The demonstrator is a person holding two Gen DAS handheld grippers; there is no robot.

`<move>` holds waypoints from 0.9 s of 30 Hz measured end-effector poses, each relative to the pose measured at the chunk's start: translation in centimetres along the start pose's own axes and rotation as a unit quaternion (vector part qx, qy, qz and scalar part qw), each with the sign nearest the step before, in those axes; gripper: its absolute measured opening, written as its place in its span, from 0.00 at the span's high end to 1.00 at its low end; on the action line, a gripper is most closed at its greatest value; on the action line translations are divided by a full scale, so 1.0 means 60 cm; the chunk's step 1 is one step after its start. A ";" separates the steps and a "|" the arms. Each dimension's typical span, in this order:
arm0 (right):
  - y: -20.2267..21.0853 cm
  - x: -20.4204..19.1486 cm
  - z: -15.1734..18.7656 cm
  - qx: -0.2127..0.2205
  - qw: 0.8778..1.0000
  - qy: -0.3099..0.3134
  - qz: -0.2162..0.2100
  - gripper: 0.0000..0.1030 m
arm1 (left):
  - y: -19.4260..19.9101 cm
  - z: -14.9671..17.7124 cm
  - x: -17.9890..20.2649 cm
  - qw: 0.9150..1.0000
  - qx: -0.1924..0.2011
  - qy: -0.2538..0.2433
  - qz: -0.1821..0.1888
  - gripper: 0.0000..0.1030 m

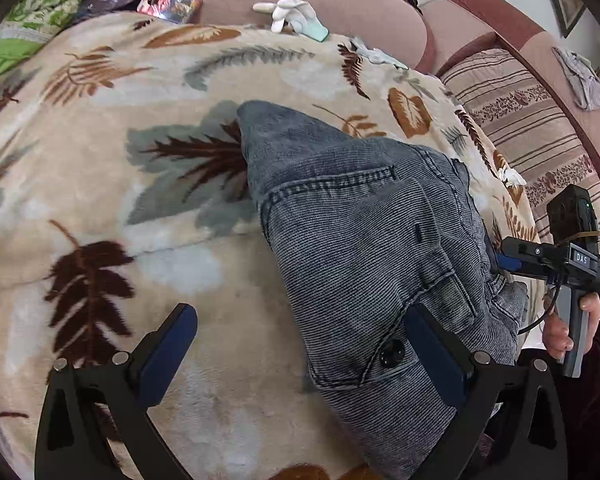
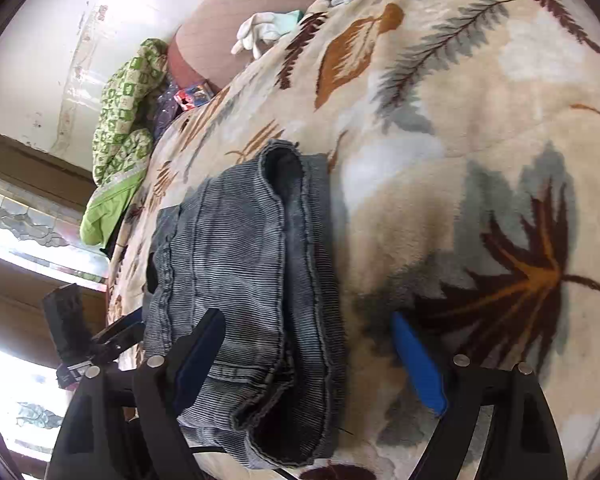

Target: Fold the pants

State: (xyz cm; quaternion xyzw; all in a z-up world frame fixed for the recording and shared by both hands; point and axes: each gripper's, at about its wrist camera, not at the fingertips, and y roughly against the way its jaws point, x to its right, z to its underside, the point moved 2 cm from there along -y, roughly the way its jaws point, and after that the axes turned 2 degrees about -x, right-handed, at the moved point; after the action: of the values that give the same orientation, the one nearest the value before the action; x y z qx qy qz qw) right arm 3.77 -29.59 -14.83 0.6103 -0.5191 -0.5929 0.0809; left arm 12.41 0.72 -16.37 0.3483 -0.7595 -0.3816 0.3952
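Nearest the lens in the left wrist view, the left gripper [image 1: 300, 344] stands with its jaws spread wide, one blue pad over bare blanket at lower left, the other resting at the buttoned pocket of the pants [image 1: 360, 248] at lower centre; nothing is pinched. Likewise in the right wrist view the right gripper [image 2: 312, 354] is wide open, its left finger lying over the denim and its right one over the blanket [image 2: 480, 128], so the folded edge sits between the fingers without being clamped.

The pants already lie as a compact folded bundle (layers stacked, a rolled fold showing as a dark tunnel in the right wrist view), which suggests the task is late: either a last fold or a tidy-up remains. A further fold would call for both grippers to close on the near edge and carry it over toward the far end.

In the left wrist view the bundle's long axis runs from lower right up to a tapered corner at upper centre. Whether that far tip is a hem or a fold corner is hard to tell. Beyond, a white glove [image 1: 292, 14] lies at the blanket's far edge against the pink sofa back [image 1: 340, 0].
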 end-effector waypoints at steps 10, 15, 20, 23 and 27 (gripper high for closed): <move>-0.038 -0.026 -0.011 -0.033 0.997 0.014 -0.064 0.14 | -0.028 -0.019 0.027 0.993 -0.023 -0.005 0.116 0.00; -0.039 -0.021 -0.008 -0.029 0.993 0.012 -0.112 0.20 | -0.041 -0.023 0.050 0.992 -0.025 -0.025 0.125 0.02; -0.059 -0.036 -0.003 -0.036 0.995 0.049 -0.082 0.47 | -0.038 -0.027 0.035 0.993 -0.016 -0.010 0.117 0.32; -0.057 -0.034 -0.002 -0.027 0.996 0.040 -0.080 0.60 | -0.036 -0.028 0.029 0.992 -0.012 -0.004 0.124 0.42; -0.047 -0.046 0.001 -0.013 0.997 0.035 -0.070 0.67 | -0.026 -0.029 0.042 0.994 0.000 -0.026 0.108 0.57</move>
State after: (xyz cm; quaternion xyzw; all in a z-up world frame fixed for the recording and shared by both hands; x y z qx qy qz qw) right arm 5.88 -26.26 -15.08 0.6644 -0.4643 -0.5820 0.0652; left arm 13.13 -2.61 -16.17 0.2540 -0.8030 -0.3454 0.4140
